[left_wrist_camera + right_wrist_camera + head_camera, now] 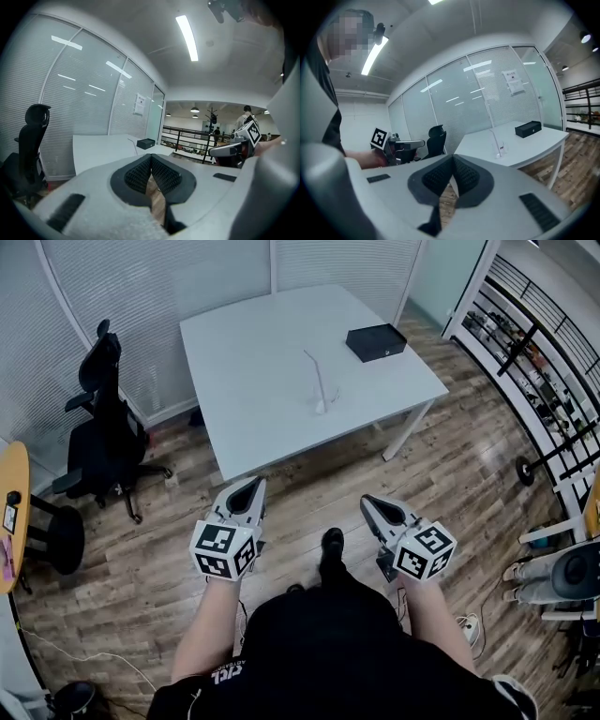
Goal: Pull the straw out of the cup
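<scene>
A small clear cup point(321, 408) stands on the white table point(253, 381), with a thin white straw point(314, 373) leaning out of it. The right gripper view shows the same cup point(500, 151) and straw point(493, 139) well ahead on the table. Both grippers hover over the wooden floor, short of the table's near edge. My left gripper point(248, 491) is shut and holds nothing; its pads meet in its own view point(151, 157). The right gripper point(372, 504) is likewise shut and empty point(453, 158). Each gripper also appears at the side of the other one's view.
A black box point(376, 341) lies on the table's far right part. A black office chair point(105, 432) stands left of the table, in front of glass walls with blinds. A round stool point(58, 538) and an orange tabletop point(11, 512) are at far left. Railings and shelving point(534, 362) run along the right.
</scene>
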`<act>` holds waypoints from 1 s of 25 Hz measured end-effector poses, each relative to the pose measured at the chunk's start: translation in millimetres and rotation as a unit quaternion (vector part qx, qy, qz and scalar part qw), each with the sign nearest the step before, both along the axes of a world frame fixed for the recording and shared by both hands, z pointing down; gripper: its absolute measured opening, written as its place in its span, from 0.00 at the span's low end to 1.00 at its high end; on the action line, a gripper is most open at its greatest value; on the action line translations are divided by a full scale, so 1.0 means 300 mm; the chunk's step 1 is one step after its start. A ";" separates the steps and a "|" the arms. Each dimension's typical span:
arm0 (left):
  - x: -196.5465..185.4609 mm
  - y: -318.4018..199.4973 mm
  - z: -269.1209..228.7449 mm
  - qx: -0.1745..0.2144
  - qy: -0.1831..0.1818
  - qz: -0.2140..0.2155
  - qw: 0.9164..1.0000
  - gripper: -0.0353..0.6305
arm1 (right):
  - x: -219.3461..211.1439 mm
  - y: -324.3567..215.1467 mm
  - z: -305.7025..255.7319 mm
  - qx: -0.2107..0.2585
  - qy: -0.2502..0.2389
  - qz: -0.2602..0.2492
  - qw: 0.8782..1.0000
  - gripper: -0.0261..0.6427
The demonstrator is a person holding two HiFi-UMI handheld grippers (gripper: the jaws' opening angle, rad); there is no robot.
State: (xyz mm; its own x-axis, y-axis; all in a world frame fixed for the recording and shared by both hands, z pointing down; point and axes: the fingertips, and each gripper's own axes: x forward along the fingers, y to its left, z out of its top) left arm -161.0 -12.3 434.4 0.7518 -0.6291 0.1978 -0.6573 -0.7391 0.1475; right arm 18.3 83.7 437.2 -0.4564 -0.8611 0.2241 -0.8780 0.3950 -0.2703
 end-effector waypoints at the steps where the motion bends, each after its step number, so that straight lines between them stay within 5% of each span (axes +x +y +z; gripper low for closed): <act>1: 0.008 -0.023 -0.001 0.001 -0.001 -0.003 1.000 0.07 | 0.007 -0.029 0.005 -0.001 -0.002 -0.004 1.000 0.05; 25: 0.381 -0.660 0.004 -0.012 -0.041 -0.057 0.997 0.07 | 0.438 -0.748 0.062 -0.022 -0.033 -0.057 0.998 0.05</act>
